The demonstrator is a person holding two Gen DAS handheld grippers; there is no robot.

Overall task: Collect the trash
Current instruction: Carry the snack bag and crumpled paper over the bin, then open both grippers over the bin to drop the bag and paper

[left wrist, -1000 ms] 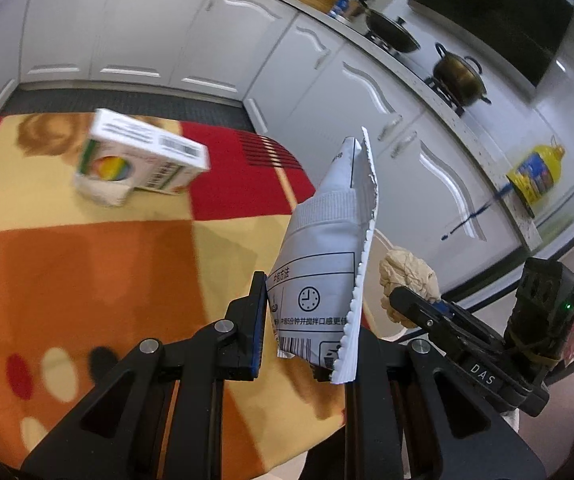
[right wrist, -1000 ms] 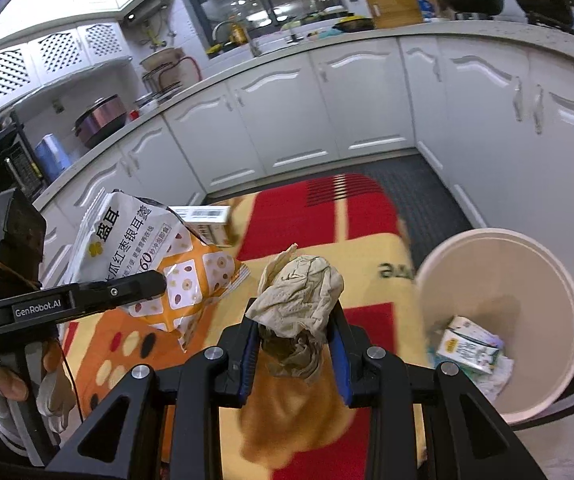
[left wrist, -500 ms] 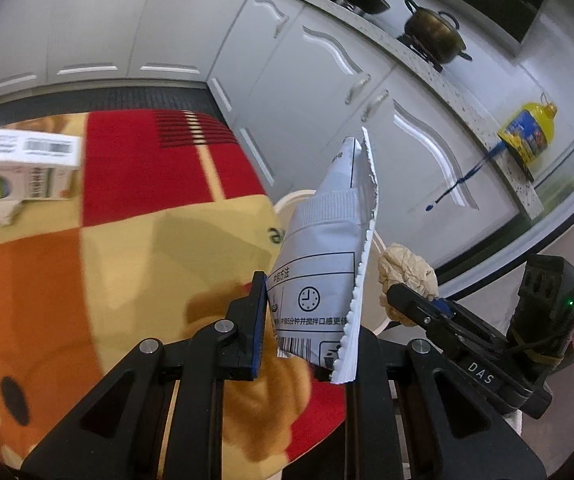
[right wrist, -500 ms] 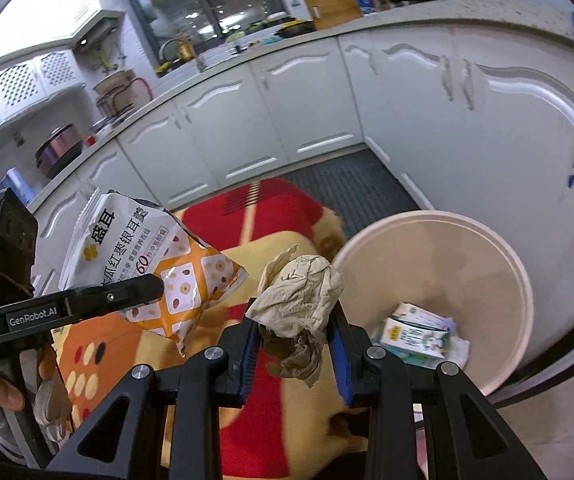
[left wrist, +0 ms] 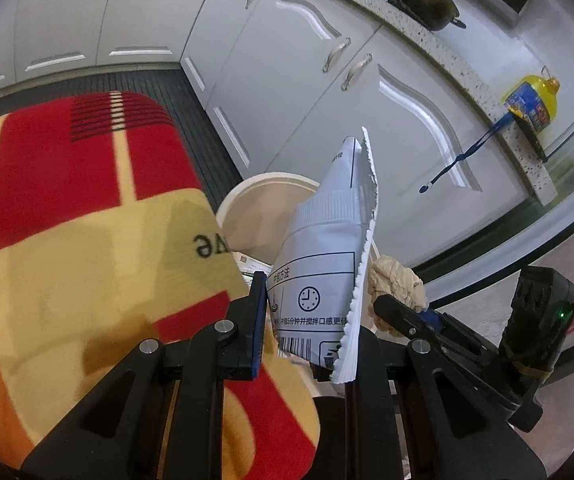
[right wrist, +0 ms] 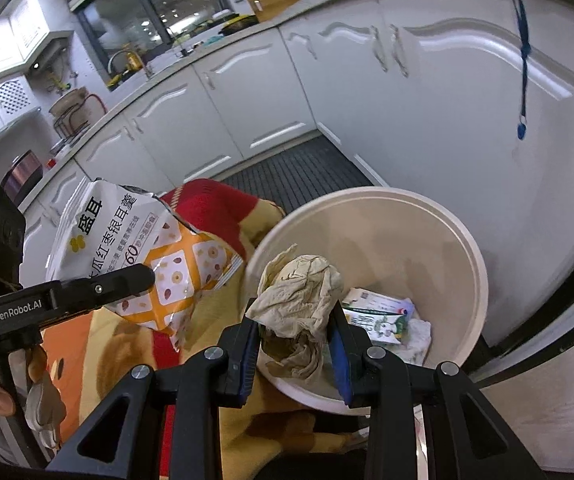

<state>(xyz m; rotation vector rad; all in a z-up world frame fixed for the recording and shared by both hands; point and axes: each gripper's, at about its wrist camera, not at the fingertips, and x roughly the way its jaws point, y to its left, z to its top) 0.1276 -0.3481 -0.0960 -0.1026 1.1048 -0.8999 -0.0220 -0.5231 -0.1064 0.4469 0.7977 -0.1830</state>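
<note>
1. Two pieces of trash are in hand and we are on the carrying step: the left gripper (left wrist: 307, 320) is clamped on the empty snack pouch (left wrist: 323, 264), and the right gripper (right wrist: 295, 336) is clamped on the crumpled paper wad (right wrist: 299, 288).
2. We take the cream bin (right wrist: 475, 264) as our landmark: the wad hangs above its near rim, while the pouch sits beside the bin, over the edge of the patterned cloth (left wrist: 87, 248).
3. A milk carton (right wrist: 379, 316) already lies inside the bin.
4. Next, we judge, the right gripper needs to go a little further over the bin's mouth and then let the wad drop; the pouch follows.
5. Compared with a second ago, the bin fills far more of both views and sits closer under the grippers; the small box on the cloth has left the left view.
</note>
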